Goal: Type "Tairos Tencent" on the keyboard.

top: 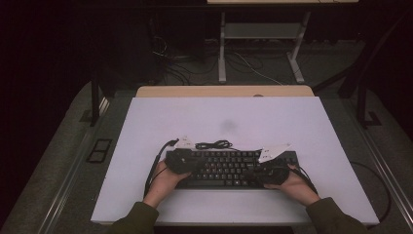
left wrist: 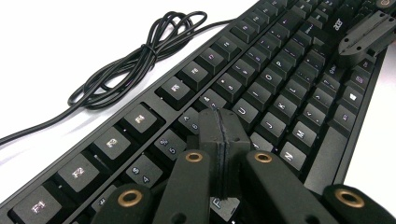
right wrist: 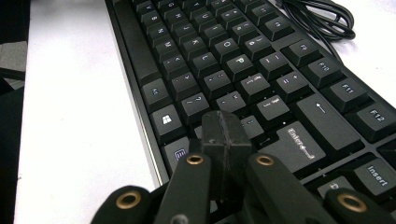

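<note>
A black keyboard [top: 229, 168] lies on the white board [top: 253, 117], near its front edge. Its coiled black cable [top: 213, 145] rests just behind it. My left gripper [top: 191, 165] is over the keyboard's left part. In the left gripper view its jaws [left wrist: 218, 122] are pressed together with nothing between them, the tips just above the number and letter keys [left wrist: 275, 70]; the cable [left wrist: 135, 60] lies to the left. My right gripper [top: 255, 172] is over the keyboard's right part. In the right gripper view its jaws [right wrist: 223, 128] are shut and empty, close over the keys [right wrist: 224, 60] beside Enter.
The other gripper [left wrist: 366, 37] hovers at the far end of the keyboard in the left gripper view. A wooden desk edge [top: 224, 91] runs behind the board. Beyond it stand white table legs [top: 222, 48] and loose floor cables [top: 253, 68]. Dark floor surrounds the board.
</note>
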### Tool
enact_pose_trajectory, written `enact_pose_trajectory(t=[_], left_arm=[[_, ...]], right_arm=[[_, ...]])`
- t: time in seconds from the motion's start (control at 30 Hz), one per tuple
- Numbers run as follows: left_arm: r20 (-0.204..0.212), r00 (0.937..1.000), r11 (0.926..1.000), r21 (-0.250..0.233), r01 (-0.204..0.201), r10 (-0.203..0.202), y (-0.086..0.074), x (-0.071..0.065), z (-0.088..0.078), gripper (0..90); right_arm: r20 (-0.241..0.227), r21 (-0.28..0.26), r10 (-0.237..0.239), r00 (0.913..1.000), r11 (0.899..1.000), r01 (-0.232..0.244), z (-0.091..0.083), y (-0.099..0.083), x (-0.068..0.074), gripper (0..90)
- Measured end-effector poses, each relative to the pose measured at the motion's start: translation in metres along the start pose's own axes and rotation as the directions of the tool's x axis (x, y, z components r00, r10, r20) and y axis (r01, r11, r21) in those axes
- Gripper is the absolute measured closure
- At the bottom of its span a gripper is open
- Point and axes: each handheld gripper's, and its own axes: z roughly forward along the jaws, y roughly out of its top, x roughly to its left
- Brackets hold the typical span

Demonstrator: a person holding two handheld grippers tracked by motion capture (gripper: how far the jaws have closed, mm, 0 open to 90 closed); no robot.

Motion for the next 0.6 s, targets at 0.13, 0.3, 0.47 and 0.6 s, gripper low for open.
enact_pose_trajectory(t=[0.13, 0.3, 0.47, 0.6], left_arm=[[0.002, 1.0, 1.0, 0.004, 0.001, -0.001, -0.0001, 0.0005, -0.0002, 89.3], [0.003, 0.9998, 0.9998, 0.007, 0.021, -0.021, -0.001, -0.0005, 0.002, 89.3], [0.005, 0.9999, 0.9998, 0.016, 0.011, -0.011, -0.0008, 0.0004, 0.0011, 89.4], [0.005, 0.9998, 0.9998, -0.005, 0.021, -0.021, 0.0001, -0.0007, -0.0009, 89.3]], right_arm=[[0.001, 0.0, -0.001, 1.0, 1.0, 0.001, 0.0, 0.0, 0.0, 89.5], [0.002, 0.001, -0.002, 1.0, 1.0, 0.002, 0.0, 0.0, 0.0002, 89.5], [0.001, 0.001, -0.001, 1.0, 1.0, 0.001, 0.0, 0.0, 0.0001, 89.5], [0.002, 0.001, -0.001, 1.0, 1.0, 0.001, 0.0, 0.0001, 0.0002, 89.5]])
